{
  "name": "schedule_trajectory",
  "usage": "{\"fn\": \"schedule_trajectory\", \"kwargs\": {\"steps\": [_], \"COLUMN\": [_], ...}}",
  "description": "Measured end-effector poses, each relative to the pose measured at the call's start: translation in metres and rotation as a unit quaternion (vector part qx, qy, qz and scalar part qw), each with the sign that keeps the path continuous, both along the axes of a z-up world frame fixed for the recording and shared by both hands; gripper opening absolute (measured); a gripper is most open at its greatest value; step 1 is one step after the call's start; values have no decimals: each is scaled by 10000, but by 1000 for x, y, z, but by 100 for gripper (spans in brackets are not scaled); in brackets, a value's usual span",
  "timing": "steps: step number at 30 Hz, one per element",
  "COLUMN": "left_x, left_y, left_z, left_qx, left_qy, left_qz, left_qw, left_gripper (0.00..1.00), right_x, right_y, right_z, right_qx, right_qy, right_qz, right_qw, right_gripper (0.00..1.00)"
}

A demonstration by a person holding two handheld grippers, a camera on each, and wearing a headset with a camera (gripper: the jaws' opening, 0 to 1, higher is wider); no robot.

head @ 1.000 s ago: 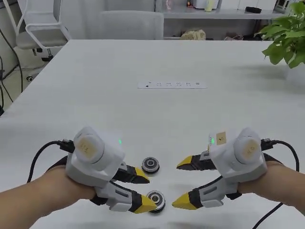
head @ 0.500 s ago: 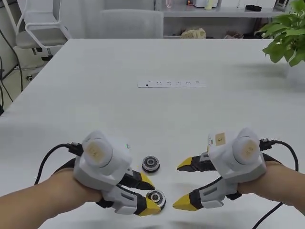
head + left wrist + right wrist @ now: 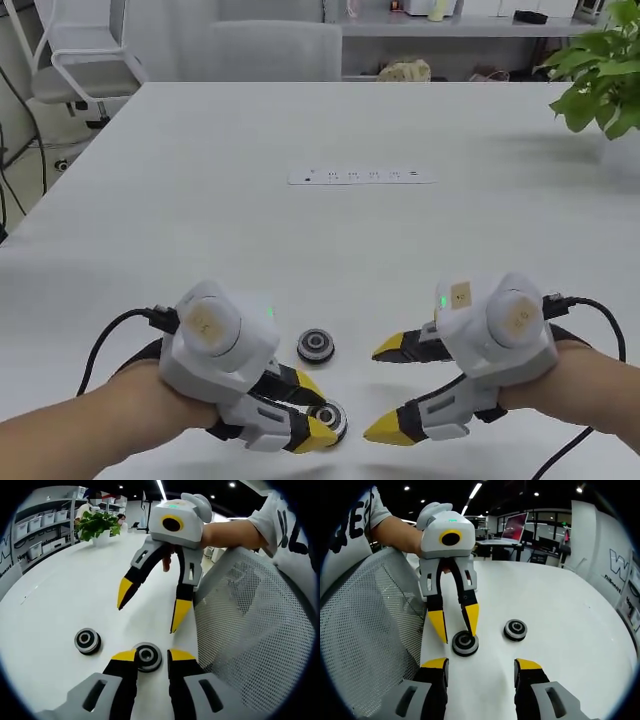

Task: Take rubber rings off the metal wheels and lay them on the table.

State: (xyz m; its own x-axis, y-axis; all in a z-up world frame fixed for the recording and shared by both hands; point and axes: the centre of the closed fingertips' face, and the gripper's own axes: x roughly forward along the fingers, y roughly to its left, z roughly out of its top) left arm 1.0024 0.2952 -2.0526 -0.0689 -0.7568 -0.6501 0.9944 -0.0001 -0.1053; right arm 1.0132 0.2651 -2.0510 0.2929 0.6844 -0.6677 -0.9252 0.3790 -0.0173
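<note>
- Near wheel [image 3: 328, 419], by the table's [image 3: 350, 240] near edge, sits between the left gripper's [image 3: 320, 412] narrowly parted jaws, with a gap on one side
- Far wheel [image 3: 316, 345] just beyond, untouched
- Right gripper [image 3: 373, 391] spread wide, empty
- Both rings [image 3: 78, 640] look on, so nothing is stripped yet

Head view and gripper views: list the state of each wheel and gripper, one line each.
Near wheel: flat on table, rubber ring on, between left gripper's jaws.
Far wheel: flat on table, its rubber ring on, untouched.
Left gripper: jaws straddle near wheel; grip unclear.
Right gripper: open, empty.
</note>
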Motion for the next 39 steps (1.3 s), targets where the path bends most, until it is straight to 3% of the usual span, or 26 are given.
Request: {"fn": "schedule_trajectory", "kwargs": {"steps": [9, 17, 39], "left_x": [-1, 4, 6], "left_y": [3, 3, 2], "left_z": [-4, -5, -6], "left_qx": [47, 56, 107], "left_qy": [-16, -165, -637], "left_qz": [5, 82, -88], "left_qw": [10000, 9998, 9979], "left_gripper": [18, 11, 9], "right_x": [0, -1, -6], "right_y": [-2, -1, 8], "right_z": [-3, -4, -11], "right_qx": [-8, -10, 113], "right_qy": [36, 55, 212], "right_qz": [-18, -12, 13], "right_qw": [10000, 10000, 9997], "right_gripper": [51, 50, 46]}}
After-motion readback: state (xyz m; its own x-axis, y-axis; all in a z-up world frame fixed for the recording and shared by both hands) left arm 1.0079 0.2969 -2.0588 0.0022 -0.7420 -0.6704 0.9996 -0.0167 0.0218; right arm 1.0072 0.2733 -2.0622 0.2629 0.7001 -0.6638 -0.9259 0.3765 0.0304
